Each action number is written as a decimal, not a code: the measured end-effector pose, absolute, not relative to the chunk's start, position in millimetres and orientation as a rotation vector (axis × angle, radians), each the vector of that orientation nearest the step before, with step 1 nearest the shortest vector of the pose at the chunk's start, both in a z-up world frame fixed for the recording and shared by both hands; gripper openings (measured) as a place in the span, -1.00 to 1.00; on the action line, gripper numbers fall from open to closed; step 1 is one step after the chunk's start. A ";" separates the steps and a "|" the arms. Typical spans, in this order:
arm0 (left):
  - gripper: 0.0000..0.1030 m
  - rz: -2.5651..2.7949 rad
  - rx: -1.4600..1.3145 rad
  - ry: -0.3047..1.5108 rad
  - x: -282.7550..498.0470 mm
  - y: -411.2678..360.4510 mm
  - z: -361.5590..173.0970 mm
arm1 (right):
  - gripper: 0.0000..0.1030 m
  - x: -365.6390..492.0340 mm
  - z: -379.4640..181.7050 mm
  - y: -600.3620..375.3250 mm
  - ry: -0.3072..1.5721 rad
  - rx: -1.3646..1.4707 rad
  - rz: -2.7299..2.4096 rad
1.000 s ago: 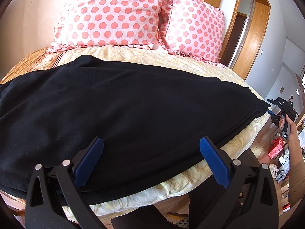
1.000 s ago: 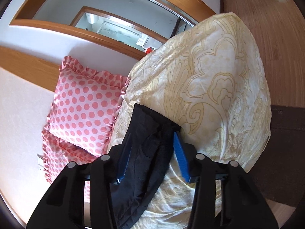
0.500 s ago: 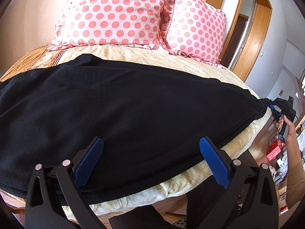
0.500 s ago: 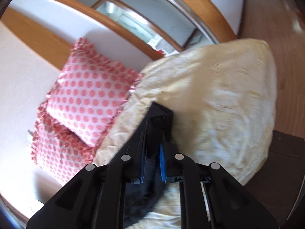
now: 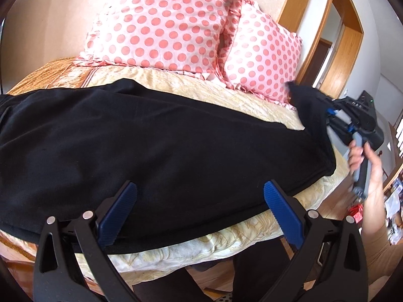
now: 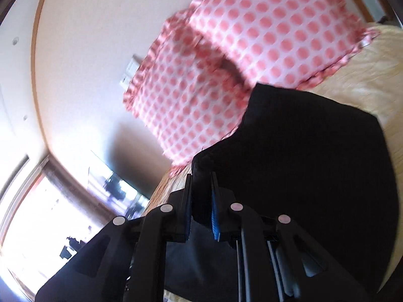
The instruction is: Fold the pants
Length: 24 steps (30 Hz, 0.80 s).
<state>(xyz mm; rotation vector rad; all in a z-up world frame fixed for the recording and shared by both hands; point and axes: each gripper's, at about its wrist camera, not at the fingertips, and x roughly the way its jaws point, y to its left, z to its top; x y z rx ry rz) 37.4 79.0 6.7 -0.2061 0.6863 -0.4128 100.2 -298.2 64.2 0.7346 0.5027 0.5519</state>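
Black pants [image 5: 156,151] lie spread across the yellow bedspread [image 5: 226,241] as before, but their far right end, flat at the bed edge a second ago, is now lifted off the bed and drawn up toward the polka-dot pillows [image 5: 176,22]. Left gripper [image 5: 200,211] unchanged: low over the near edge of the pants, blue pads [image 5: 282,216] wide apart, holding nothing. Right gripper [image 6: 201,209], tilted and raised in the person's hand [image 5: 370,166], is clamped tight on the pant end.
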 end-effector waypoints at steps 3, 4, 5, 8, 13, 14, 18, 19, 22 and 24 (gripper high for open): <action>0.96 -0.384 -0.227 0.670 33.1 88.0 10.6 | -0.75 111.8 36.1 -223.3 0.634 0.682 0.685; 0.96 -0.375 -0.233 0.668 32.1 90.9 11.4 | -0.75 114.1 24.3 -202.0 0.686 0.656 0.701; 0.96 -0.365 -0.241 0.666 31.1 94.3 11.9 | -0.75 115.6 13.3 -185.1 0.729 0.629 0.703; 0.96 -0.333 -0.267 0.661 27.3 106.5 12.9 | -0.75 120.7 -8.4 -157.8 0.797 0.627 0.710; 0.96 -0.285 -0.301 0.632 20.4 126.2 18.5 | -0.75 126.0 29.5 -141.9 0.702 0.604 0.769; 0.96 -0.278 -0.308 0.625 19.3 129.5 19.8 | -0.75 125.6 36.1 -132.9 0.703 0.573 0.788; 0.96 -0.249 -0.346 0.602 16.5 143.4 22.5 | -0.75 108.4 19.9 -97.8 0.771 0.471 0.841; 0.96 -0.244 -0.355 0.601 15.7 146.4 22.7 | -0.75 106.7 17.1 -93.7 0.777 0.459 0.839; 0.96 -0.237 -0.371 0.597 13.4 151.3 23.1 | -0.75 103.1 17.2 -86.8 0.767 0.428 0.836; 0.96 -0.227 -0.370 0.593 11.8 153.2 23.4 | -0.75 104.4 22.8 -85.9 0.740 0.435 0.836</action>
